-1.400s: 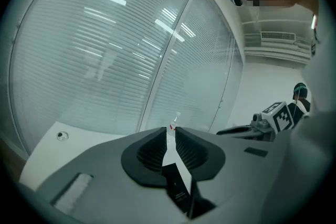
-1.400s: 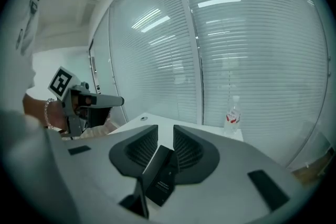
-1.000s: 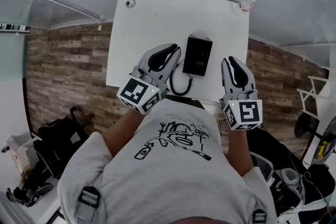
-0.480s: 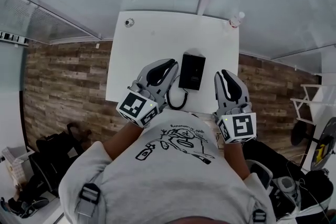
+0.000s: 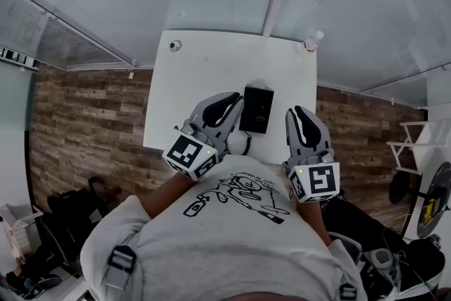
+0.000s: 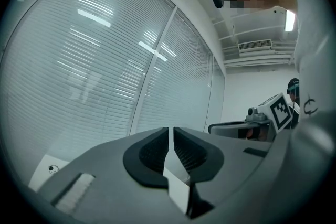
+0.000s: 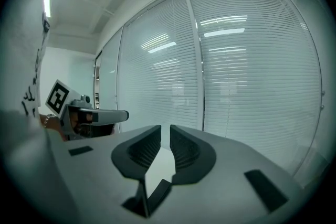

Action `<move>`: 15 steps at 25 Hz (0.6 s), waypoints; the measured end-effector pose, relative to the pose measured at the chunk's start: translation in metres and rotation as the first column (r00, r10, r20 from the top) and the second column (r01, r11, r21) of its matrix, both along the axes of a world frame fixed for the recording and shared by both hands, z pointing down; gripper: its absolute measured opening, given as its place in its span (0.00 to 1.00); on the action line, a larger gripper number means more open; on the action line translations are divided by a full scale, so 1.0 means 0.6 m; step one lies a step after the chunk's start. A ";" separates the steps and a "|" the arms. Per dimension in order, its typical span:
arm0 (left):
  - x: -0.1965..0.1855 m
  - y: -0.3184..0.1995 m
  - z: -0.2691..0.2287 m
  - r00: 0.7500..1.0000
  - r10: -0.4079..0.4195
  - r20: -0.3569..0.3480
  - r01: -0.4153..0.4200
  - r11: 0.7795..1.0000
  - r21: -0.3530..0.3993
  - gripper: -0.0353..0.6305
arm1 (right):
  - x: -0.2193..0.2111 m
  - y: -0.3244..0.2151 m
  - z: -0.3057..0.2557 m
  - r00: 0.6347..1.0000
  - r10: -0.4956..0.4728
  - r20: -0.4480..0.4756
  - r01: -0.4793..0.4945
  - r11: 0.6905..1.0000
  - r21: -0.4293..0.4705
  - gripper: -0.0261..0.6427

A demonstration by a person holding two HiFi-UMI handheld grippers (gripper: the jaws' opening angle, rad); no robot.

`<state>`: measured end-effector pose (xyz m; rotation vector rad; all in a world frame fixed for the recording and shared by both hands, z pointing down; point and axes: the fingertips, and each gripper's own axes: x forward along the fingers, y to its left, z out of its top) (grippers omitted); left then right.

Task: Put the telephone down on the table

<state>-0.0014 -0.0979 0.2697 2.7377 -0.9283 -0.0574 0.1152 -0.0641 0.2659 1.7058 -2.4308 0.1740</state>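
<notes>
Black telephone (image 5: 256, 109) flat on white table (image 5: 190, 81), btwn left gripper (image 5: 230, 101) and right gripper (image 5: 299, 113); just beside the left one, apart from the right. Both grippers over near table edge, pointing away from person. Jaws of each closed to a thin slit, nothing btwn them. Small bottle (image 5: 314, 40) at far right table corner.

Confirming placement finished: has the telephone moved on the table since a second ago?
No. The telephone keeps its spot near the table's front edge, right of centre; only the camera view shifted.
</notes>
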 end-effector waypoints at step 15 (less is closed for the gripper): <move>-0.004 -0.015 0.008 1.000 0.004 -0.003 -0.004 0.999 -0.037 0.10 | 0.022 -0.001 0.001 1.000 0.029 0.008 -0.029 1.000 0.003 0.11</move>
